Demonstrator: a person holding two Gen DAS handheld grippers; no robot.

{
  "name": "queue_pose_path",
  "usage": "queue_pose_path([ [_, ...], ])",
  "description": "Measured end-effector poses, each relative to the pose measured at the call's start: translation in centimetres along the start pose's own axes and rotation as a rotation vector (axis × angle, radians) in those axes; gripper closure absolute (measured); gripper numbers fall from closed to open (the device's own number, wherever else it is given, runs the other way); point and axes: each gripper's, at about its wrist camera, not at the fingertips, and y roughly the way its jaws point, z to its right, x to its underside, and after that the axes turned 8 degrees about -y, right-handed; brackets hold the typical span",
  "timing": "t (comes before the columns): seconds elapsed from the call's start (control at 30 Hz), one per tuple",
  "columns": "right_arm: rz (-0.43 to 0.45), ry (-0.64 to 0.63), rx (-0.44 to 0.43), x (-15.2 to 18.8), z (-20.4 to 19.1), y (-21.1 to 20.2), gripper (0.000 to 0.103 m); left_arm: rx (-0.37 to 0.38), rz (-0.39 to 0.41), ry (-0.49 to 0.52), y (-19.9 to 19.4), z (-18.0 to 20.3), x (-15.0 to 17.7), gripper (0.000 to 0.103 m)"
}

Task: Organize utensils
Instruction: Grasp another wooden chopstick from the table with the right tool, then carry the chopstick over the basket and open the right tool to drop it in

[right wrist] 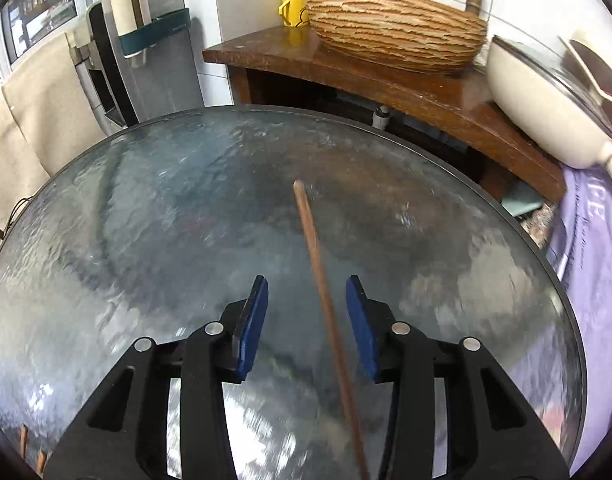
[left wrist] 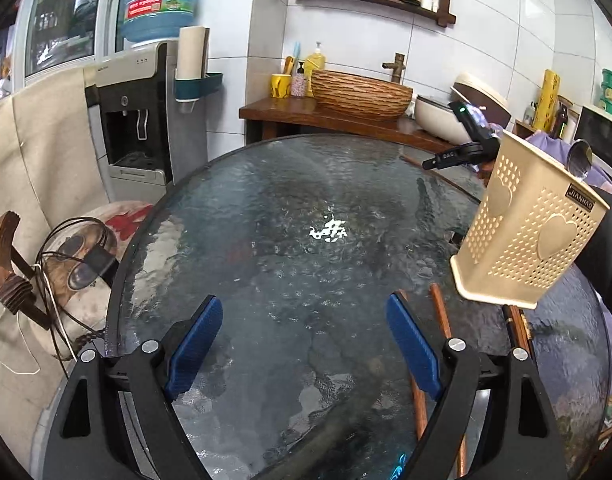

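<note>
Chopstick (right wrist: 326,300), a single brown wooden one, lies on the round glass worktop (right wrist: 146,220) and runs lengthwise through the gap of the right gripper (right wrist: 306,324), whose blue fingers (right wrist: 252,320) stand spread on either side without touching it. The stick sits closer to the right-hand pad, so a closure from here would likely push it sideways before both pads meet it. On slick glass it could roll or skid out, or pivot if pinched near one end. This frame is motion-blurred, so how high the fingers hang above the glass is hard to judge.

Only the left wrist view shows the goal: a beige perforated utensil holder (left wrist: 526,232) near the worktop's right edge, a spoon (left wrist: 580,158) already standing in it, with more chopsticks (left wrist: 442,316) lying at its base. The left gripper (left wrist: 306,344) hangs over bare glass, fingers wide apart and holding nothing. The right wrist view alone shows the stick between the pads; the holder is out of its sight.
</note>
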Motion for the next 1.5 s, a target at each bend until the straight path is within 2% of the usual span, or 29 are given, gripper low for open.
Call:
queue_pose_path([
  [0.07,-0.014,-0.013,0.005,-0.8,0.2,1.0,0.073,0.007,0.01,-0.005,-0.2,0.1,-0.2,0.021],
  [0.23,-0.022,-0.05,-0.001,-2.2,0.3,2.0,0.079,-0.005,0.051,0.004,-0.7,0.6,-0.3,0.021],
  [0.3,-0.022,-0.092,-0.001,-2.2,-0.4,2.0,0.09,-0.006,0.041,0.003,-0.4,0.6,-0.3,0.021],
  [0.37,-0.026,-0.117,0.008,-2.1,-1.1,1.9,0.095,-0.003,0.032,-0.006,-0.1,0.5,-0.3,0.021],
  [0.43,-0.028,-0.116,0.018,-1.8,-1.2,1.6,0.095,0.002,0.027,-0.016,0.1,0.5,-0.3,0.021],
  [0.53,0.013,-0.077,0.034,-0.6,-0.6,-0.1,0.096,0.013,0.033,-0.019,-0.1,0.5,-0.4,0.021],
  [0.63,0.079,-0.035,0.065,0.4,0.5,-3.7,0.095,0.023,0.041,-0.016,-0.6,0.5,-0.5,0.021],
  [0.83,0.288,0.069,0.115,1.9,2.6,-15.7,0.095,0.065,0.051,-0.041,-2.2,0.6,-0.5,0.02],
  [0.93,0.414,0.067,0.119,2.4,1.5,-23.0,0.096,0.077,0.06,-0.066,-3.1,0.4,-0.3,0.02],
  [1.13,0.576,0.025,0.139,2.6,-2.9,-32.8,0.096,0.096,0.043,-0.075,-4.6,0.7,0.3,0.02],
  [1.33,0.628,-0.029,0.127,1.8,-7.7,-39.3,0.096,0.125,0.044,-0.056,-6.4,1.5,1.0,0.02],
  [1.5,0.624,-0.064,0.099,2.5,-11.2,-42.2,0.096,0.15,0.042,-0.038,-7.4,2.0,1.6,0.02],
])
